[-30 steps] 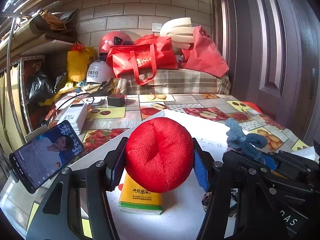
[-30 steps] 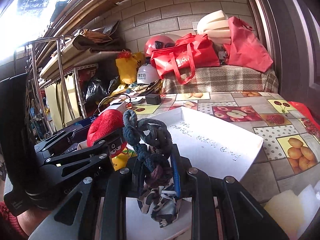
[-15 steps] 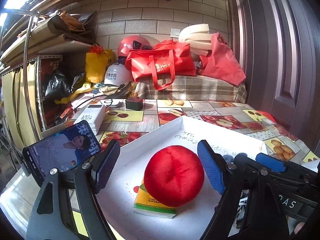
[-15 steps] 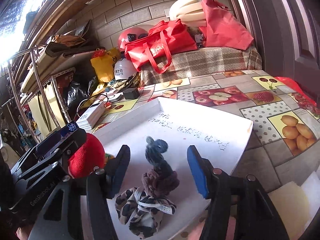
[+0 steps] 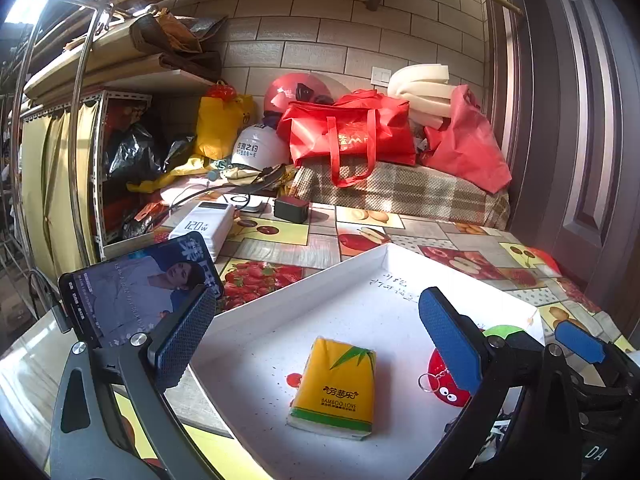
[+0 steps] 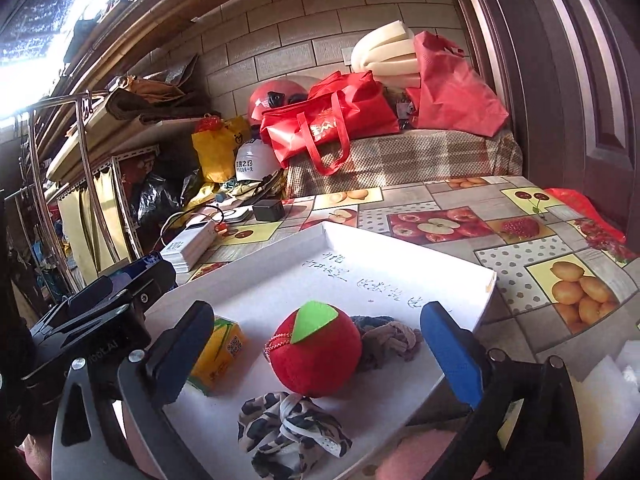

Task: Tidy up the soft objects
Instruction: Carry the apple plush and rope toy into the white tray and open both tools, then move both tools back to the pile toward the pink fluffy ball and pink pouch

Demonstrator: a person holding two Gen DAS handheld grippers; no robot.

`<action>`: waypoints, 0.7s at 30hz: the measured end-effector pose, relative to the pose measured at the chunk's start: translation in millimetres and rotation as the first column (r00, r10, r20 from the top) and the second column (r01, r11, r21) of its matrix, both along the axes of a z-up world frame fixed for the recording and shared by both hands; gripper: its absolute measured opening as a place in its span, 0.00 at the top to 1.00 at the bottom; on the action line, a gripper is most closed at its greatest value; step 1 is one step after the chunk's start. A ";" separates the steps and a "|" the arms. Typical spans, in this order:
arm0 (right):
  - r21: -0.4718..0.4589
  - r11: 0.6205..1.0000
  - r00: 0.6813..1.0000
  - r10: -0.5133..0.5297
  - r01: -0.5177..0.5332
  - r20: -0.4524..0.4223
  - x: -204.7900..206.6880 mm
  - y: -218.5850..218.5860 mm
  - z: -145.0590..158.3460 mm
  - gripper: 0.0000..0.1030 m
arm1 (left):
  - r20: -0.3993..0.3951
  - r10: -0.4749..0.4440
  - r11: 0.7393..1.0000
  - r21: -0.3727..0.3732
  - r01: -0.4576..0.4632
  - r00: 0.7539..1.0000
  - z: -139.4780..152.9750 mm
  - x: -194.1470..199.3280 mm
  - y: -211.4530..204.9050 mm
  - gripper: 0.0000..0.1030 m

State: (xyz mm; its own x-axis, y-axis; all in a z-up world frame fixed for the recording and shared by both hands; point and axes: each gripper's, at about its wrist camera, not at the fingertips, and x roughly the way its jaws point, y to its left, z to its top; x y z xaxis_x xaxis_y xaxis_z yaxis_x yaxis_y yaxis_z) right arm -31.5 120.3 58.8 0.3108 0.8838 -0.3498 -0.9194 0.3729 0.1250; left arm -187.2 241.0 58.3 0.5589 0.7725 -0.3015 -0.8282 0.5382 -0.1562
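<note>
Fingers of both grippers just opened; plush apple lies in tray.

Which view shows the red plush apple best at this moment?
The right wrist view: the red plush apple sits whole in the white tray, green leaf up, unobstructed. The left wrist view shows only a sliver with its keyring, behind a jaw pad.
</note>
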 end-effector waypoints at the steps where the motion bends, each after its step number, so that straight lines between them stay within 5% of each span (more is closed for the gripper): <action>1: 0.002 1.000 1.000 0.004 -0.004 0.013 -2.8 -0.6 0.4 0.00 | 0.004 0.000 1.000 -0.001 0.000 1.000 0.4 -0.3 0.4 0.00; 12: 0.002 0.996 0.985 0.087 -0.088 0.150 -32.8 -11.1 3.9 0.00 | 0.050 -0.002 1.000 0.018 0.001 0.999 1.4 -12.0 -6.0 0.00; 21: 0.041 0.998 0.994 0.049 -0.053 0.095 -14.1 -57.3 4.6 0.00 | 0.002 -0.090 0.995 0.035 0.090 0.996 1.6 -9.3 -30.7 0.00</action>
State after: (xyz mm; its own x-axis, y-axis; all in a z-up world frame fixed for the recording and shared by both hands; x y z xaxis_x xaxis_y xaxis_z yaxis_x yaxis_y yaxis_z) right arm -45.6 63.0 63.5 0.2945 0.9132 -0.2819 -0.9456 0.3211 0.0525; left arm -196.5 210.3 59.9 0.6273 0.7293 -0.2731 -0.7759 0.6155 -0.1383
